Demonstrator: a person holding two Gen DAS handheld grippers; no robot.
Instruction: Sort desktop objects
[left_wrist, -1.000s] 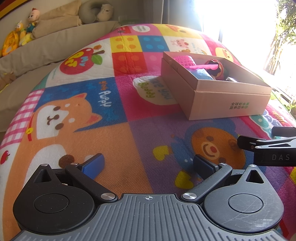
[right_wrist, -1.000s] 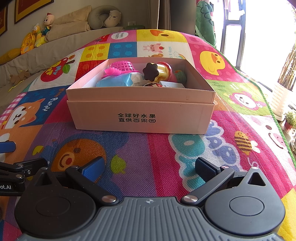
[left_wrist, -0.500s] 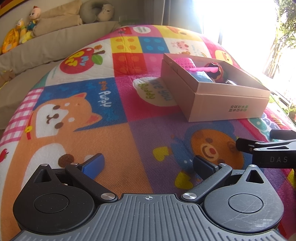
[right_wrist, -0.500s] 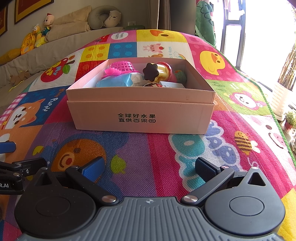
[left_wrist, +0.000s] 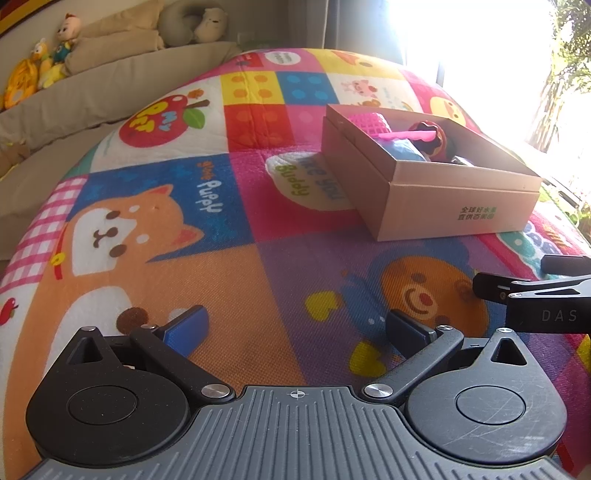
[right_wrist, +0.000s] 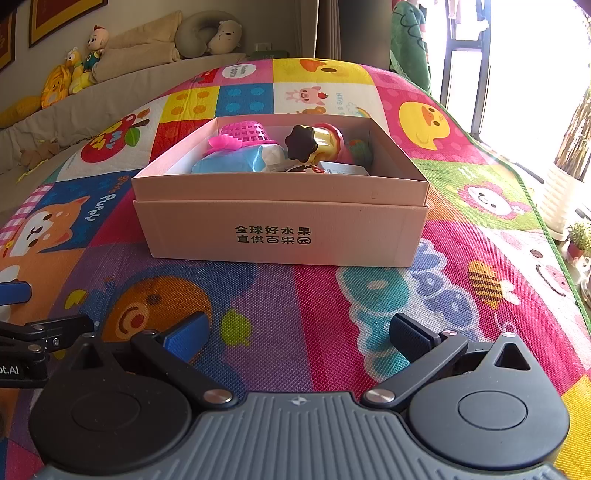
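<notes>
Left claw (left_wrist: 295, 326) sits bottom centre of its frame, fingers spread wide, nothing between them, low over the play mat (left_wrist: 229, 280). Right claw (right_wrist: 301, 332) is the same in its own view: wide apart, empty, bottom centre. Each one shows at the side edge of the other's frame, so they sit side by side, near each other but apart. Likely a rest pose, pulled back from the box.

Mid-frame in the right view: cardboard box (right_wrist: 280, 225), lid off, standing on the mat squarely ahead of the right claw; it is in the upper right of the left view. Inside it, piled together: pink basket (right_wrist: 245, 132), blue packet (right_wrist: 231, 162), dark flower-shaped toy (right_wrist: 301, 142), a yellow-and-red toy partly hidden behind that. No loose things visible on the mat around the box, so sorting looks about finished.

Far back, upper left: cushions and plush toys (right_wrist: 79, 62) along the wall.
</notes>
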